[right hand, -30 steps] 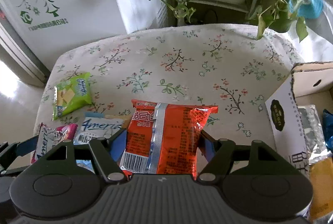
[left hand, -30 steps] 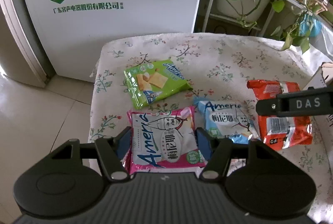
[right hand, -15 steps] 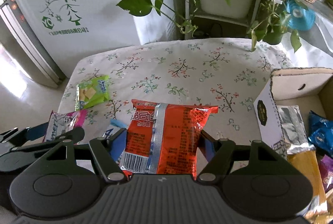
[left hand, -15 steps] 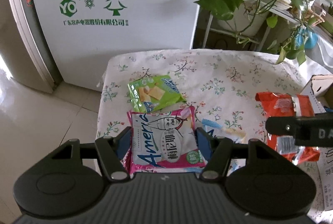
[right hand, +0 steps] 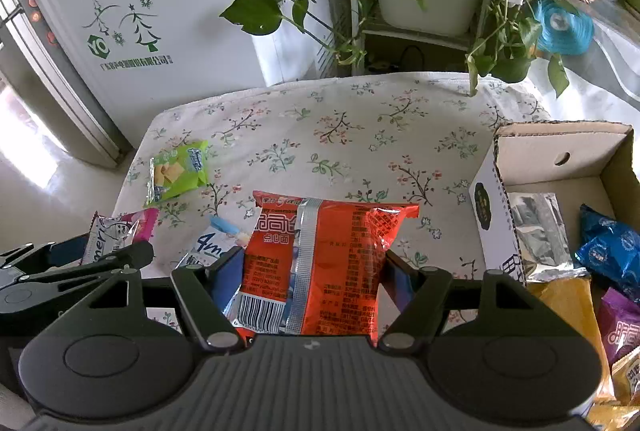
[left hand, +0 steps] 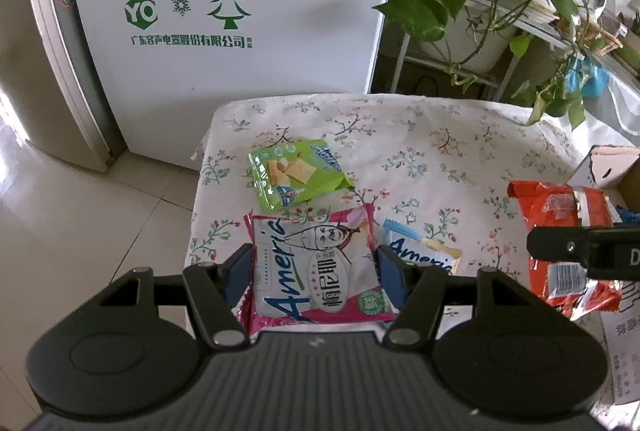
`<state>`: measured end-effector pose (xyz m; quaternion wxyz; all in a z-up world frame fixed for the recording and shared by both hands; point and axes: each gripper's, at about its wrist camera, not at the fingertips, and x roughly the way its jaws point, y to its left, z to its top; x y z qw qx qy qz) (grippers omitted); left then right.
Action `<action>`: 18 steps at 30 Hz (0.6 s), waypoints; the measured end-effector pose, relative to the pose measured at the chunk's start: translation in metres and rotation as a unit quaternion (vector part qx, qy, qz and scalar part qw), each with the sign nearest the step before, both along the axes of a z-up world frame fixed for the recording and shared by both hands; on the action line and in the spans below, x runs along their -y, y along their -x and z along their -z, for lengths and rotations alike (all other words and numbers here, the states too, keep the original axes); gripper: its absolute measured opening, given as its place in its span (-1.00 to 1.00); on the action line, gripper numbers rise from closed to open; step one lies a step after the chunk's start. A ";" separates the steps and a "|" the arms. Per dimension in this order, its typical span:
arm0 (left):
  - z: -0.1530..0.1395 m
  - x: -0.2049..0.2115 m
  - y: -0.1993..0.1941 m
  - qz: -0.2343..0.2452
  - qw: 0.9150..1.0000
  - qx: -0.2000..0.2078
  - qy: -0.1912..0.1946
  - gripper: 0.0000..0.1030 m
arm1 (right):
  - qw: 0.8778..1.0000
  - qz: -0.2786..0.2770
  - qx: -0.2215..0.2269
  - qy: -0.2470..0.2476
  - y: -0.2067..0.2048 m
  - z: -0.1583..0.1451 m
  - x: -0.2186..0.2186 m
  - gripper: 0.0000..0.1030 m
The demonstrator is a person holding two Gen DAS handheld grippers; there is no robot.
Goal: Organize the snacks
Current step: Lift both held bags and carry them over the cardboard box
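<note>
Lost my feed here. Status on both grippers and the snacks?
Left gripper shut on pink packet. Right gripper shut on orange packet. Green packet and blue packet on table. Box at right, path clear.

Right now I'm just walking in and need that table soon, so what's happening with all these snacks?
A person is sorting snacks with two handheld grippers. The left gripper is clamped on a pink-and-white snack packet; the right gripper is clamped on an orange-red noodle packet, both lifted off the floral tablecloth. A green cracker packet and a light-blue snack packet lie on the cloth. The open cardboard box on the right already holds several packets.
</note>
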<state>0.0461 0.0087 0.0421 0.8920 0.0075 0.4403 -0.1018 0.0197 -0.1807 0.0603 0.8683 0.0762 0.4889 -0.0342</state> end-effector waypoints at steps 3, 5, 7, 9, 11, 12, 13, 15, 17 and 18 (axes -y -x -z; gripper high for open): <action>-0.003 0.003 0.002 0.001 1.000 0.002 0.007 0.25 | 1.000 0.001 0.003 -0.003 0.000 -0.001 0.003 0.51; -0.006 0.006 0.003 0.003 1.000 0.004 0.011 0.25 | 1.000 0.002 0.007 -0.002 0.001 -0.004 0.006 0.51; -0.009 0.010 0.004 0.004 1.000 0.006 0.014 0.25 | 1.000 0.006 0.010 -0.003 0.002 -0.006 0.008 0.51; -0.012 0.014 0.006 0.008 1.000 0.008 0.018 0.25 | 1.000 0.007 0.014 -0.004 0.003 -0.009 0.011 0.51; -0.015 0.018 0.008 0.011 1.000 0.011 0.020 0.25 | 1.000 0.007 0.019 -0.005 0.005 -0.012 0.015 0.51; -0.016 0.020 0.009 0.012 1.000 0.013 0.021 0.25 | 1.000 0.009 0.021 -0.006 0.006 -0.014 0.017 0.51; -0.018 0.021 0.010 0.013 1.000 0.014 0.022 0.25 | 1.000 0.011 0.023 -0.006 0.008 -0.015 0.020 0.51; -0.020 0.024 0.011 0.013 1.000 0.016 0.023 0.25 | 1.000 0.014 0.025 -0.006 0.010 -0.017 0.024 0.51; -0.022 0.028 0.013 0.016 0.999 0.019 0.024 0.25 | 0.999 0.017 0.028 -0.007 0.013 -0.020 0.028 0.51; -0.024 0.031 0.014 0.019 0.999 0.020 0.025 0.25 | 0.999 0.019 0.030 -0.007 0.014 -0.021 0.030 0.51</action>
